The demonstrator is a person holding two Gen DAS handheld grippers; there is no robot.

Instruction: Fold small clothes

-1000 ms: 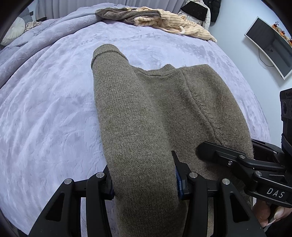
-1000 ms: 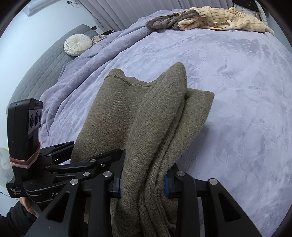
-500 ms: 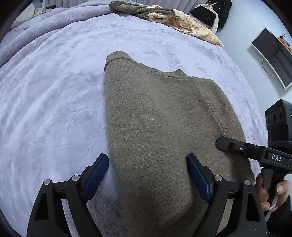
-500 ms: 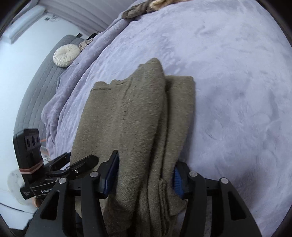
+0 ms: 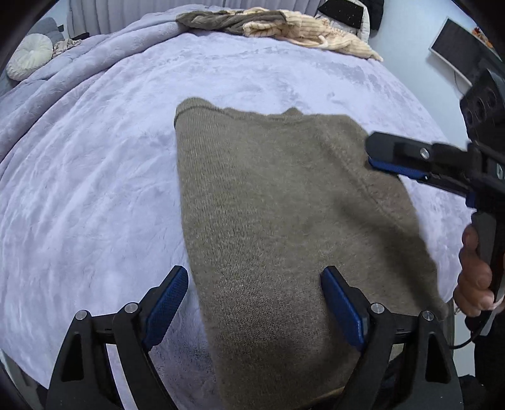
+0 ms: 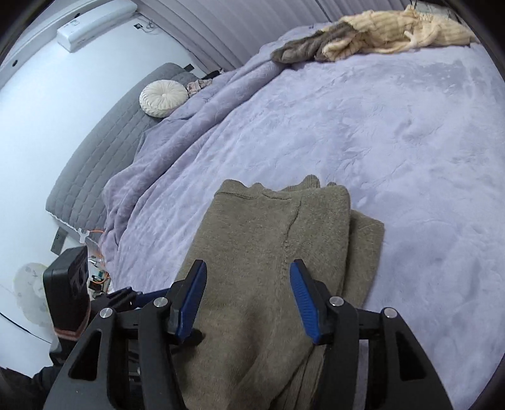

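Both jaws stand apart over the sweater (image 5: 284,220) (nothing gripped); a pad (image 6: 303,299) snagging knit while withdrawing could undo the fold.

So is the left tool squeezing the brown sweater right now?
Apart. In the left wrist view the left tool stands open, and the brown sweater lies on the purple blanket with bare blanket showing beside one blue pad.

- The folded sweater (image 5: 284,220) lies on the bed (image 5: 94,189) near its front edge.
- A heap of clothes (image 5: 284,25) sits at the bed's far edge.
- A round cushion (image 6: 163,98) rests beyond the bed's left edge.
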